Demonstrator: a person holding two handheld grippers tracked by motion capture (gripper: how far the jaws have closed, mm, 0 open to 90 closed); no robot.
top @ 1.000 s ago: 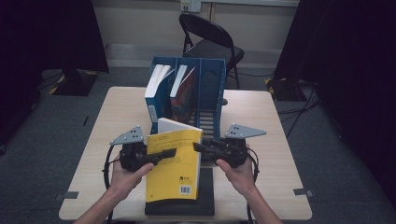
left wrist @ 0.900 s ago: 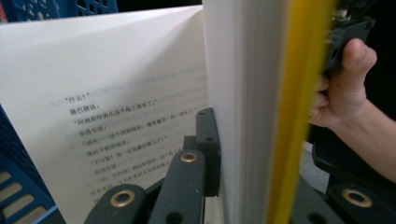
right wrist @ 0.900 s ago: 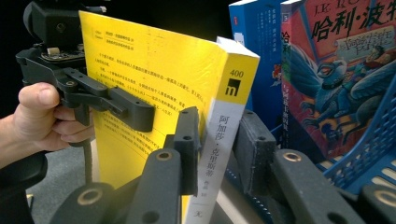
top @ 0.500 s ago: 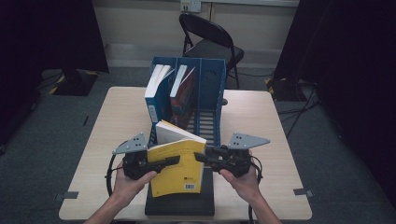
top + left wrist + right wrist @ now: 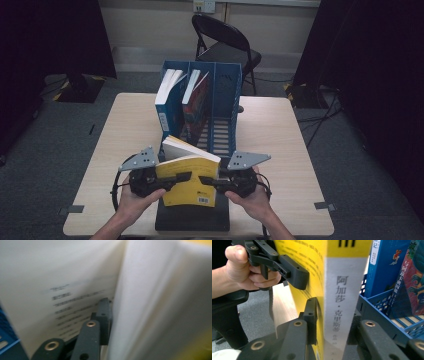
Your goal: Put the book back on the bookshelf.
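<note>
A yellow book (image 5: 187, 182) is held tilted above the table's front edge, its white page block facing the rack. My left gripper (image 5: 167, 181) is shut on its left side. One jaw lies on the yellow cover; in the left gripper view my left gripper (image 5: 107, 311) has the other jaw between a printed page and the page block. My right gripper (image 5: 216, 184) is shut on the book's right side. In the right gripper view my right gripper (image 5: 332, 320) clamps the white spine (image 5: 340, 297) with Chinese print. The person's hand holding the left gripper (image 5: 287, 267) shows beyond.
A blue slotted file rack (image 5: 222, 100) stands mid-table, just behind the book. A blue book (image 5: 167, 107) and a red-covered book (image 5: 196, 107) lean in its left slots; the right slots are free. A dark slab (image 5: 190, 222) lies under the held book. A folding chair (image 5: 225, 45) stands beyond the table.
Both grippers have drawn back toward the front edge with the yellow book. The book has tipped up, so its cover looks shorter and its page edge shows more.
</note>
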